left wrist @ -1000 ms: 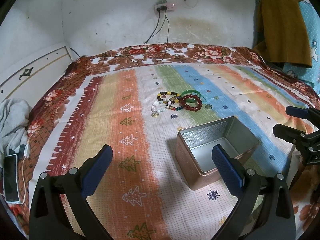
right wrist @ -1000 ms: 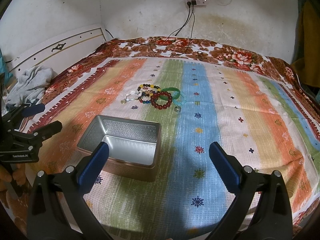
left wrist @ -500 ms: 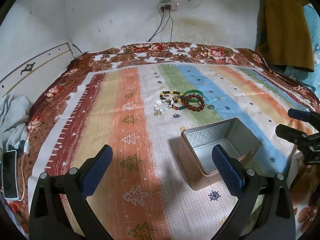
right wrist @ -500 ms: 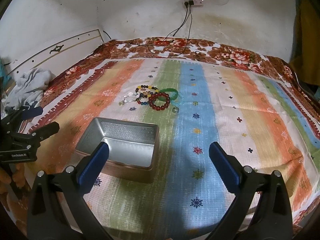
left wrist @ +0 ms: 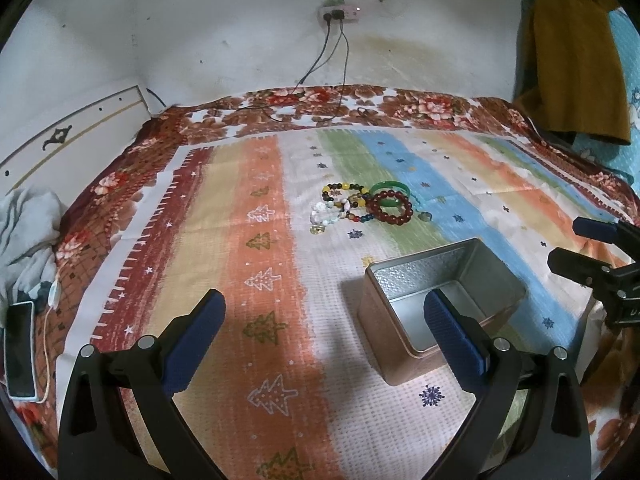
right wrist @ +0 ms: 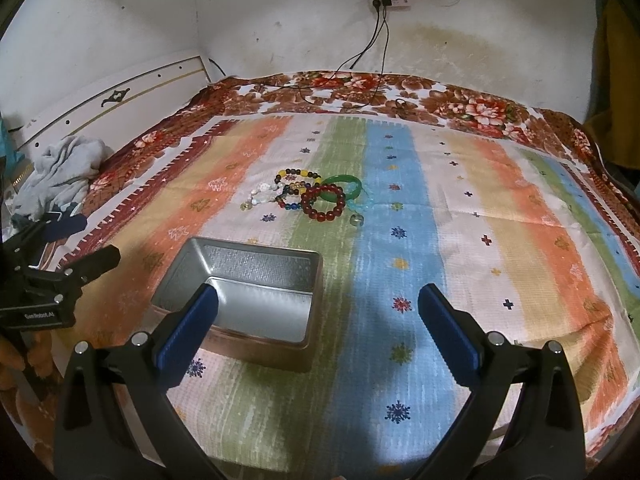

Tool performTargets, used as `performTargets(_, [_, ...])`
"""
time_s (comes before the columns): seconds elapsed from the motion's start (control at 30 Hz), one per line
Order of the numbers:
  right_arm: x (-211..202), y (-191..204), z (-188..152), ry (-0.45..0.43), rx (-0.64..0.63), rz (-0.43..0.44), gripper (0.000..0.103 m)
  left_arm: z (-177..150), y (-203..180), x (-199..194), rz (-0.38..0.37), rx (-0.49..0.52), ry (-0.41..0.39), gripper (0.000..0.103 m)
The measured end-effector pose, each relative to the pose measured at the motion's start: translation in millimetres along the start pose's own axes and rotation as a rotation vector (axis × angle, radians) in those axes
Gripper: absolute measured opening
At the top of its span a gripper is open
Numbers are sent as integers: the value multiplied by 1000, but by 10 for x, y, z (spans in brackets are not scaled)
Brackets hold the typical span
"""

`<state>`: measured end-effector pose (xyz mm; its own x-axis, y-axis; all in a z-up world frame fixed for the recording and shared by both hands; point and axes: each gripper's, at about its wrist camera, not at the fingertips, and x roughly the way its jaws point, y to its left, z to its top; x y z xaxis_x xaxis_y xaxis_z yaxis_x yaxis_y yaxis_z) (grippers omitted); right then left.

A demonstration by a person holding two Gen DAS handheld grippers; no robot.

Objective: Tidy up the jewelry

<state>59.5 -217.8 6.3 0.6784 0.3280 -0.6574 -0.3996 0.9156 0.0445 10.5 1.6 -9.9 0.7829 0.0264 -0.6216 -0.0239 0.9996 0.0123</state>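
Note:
A pile of bracelets lies mid-bed on a striped cloth: a dark red bead bracelet [left wrist: 391, 207] [right wrist: 323, 202], a green bangle [left wrist: 390, 189] [right wrist: 341, 185], a multicoloured bead bracelet [left wrist: 344, 192] [right wrist: 296, 178] and a white bead bracelet [left wrist: 326, 214] [right wrist: 262, 194]. A small ring [right wrist: 356, 221] lies beside them. An open, empty metal tin [left wrist: 442, 304] [right wrist: 244, 298] stands nearer me. My left gripper [left wrist: 324, 336] and right gripper [right wrist: 318, 326] are both open and empty, held above the bed's near edge, well short of the bracelets.
A phone [left wrist: 18, 354] on a charging cable and a grey cloth [left wrist: 24, 232] lie at the bed's left edge. A headboard [right wrist: 112, 96] stands left. A wall socket [left wrist: 338, 12] with hanging cables is behind. Clothes [left wrist: 572, 60] hang at right.
Both grippers have moved slightly, shifting the view a little to the left and up; the jaws stay open. The jewelry and tin have not moved.

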Motion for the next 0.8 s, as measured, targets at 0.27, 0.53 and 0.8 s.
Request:
performTargets(0.27, [65, -24, 81, 13, -2, 22, 98, 74, -33, 112, -2, 7, 9, 97])
performTargets(0.53, [171, -137, 185, 39, 35, 53, 98, 200, -63, 223, -11, 36, 15, 97])
performTargets(0.8, [360, -207, 377, 46, 31, 45, 98, 342, -25, 417, -8, 53, 38, 97])
